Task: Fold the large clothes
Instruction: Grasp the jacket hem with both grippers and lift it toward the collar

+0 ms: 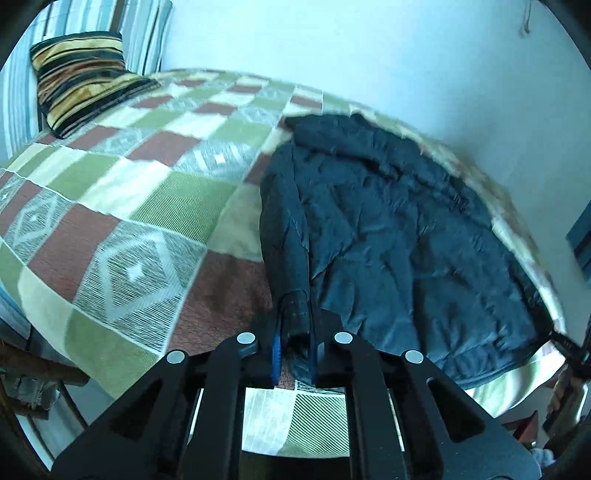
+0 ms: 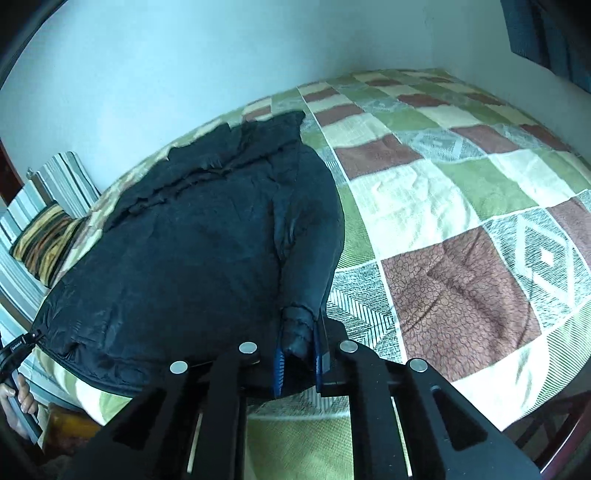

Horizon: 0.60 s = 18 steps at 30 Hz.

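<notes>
Lying spread on a checked quilt point(image 1: 147, 192) was a dark jacket point(image 1: 406, 229), which took up the right half of the left wrist view and the left half of the right wrist view; its body was seen flat and creased, with the hem toward the near edge of the bed and the collar end toward the far wall point(image 1: 332, 44).

A sleeve cuff point(image 1: 297, 314) was seen clamped by the left gripper point(image 1: 294, 354); the jaws were closed on it, blue pads being visible on either side of the fabric, and the sleeve was drawn in a narrow band along the left edge of the jacket, from the shoulder down to the gripper.

The other cuff point(image 2: 297, 325) was likewise held by the right gripper point(image 2: 298, 360); its jaws were shut on the bunched fabric, and the sleeve was seen running along the right edge of the jacket, over the body.

A striped cushion point(image 1: 85, 77) was seen at the far left of the left wrist view, propped against striped fabric point(image 1: 122, 22); the same cushion was seen at the left edge of the right wrist view. At the lower left of that view, fingers point(image 2: 24, 398) were seen around a dark handle.
</notes>
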Each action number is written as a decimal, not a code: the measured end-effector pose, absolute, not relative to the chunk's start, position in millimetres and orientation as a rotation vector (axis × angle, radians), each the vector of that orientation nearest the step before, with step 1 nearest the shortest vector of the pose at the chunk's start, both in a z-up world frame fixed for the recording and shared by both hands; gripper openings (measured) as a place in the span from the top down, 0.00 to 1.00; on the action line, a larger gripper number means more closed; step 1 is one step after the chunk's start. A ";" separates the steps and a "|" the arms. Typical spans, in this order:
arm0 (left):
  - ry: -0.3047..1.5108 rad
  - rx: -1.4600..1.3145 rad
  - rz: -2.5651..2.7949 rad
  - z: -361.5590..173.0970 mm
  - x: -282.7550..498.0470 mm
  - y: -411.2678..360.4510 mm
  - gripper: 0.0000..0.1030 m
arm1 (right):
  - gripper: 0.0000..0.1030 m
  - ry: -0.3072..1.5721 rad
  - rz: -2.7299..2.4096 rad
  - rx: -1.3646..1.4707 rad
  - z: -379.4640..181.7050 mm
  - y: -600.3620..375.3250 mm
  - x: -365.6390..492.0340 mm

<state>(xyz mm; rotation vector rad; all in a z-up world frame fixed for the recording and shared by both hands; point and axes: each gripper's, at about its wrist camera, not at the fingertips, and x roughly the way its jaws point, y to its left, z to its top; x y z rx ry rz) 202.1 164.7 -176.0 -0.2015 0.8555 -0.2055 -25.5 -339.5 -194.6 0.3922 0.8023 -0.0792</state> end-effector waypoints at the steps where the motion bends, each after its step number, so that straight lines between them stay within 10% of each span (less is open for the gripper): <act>1: 0.846 -0.224 -0.205 -170.5 200.6 169.1 0.90 | 0.89 0.790 -0.073 0.397 -190.1 -340.1 -26.9; 18: 0.679 -0.202 -0.181 -82.4 333.8 144.7 0.91 | 0.91 0.587 0.036 0.457 -95.2 -359.1 107.9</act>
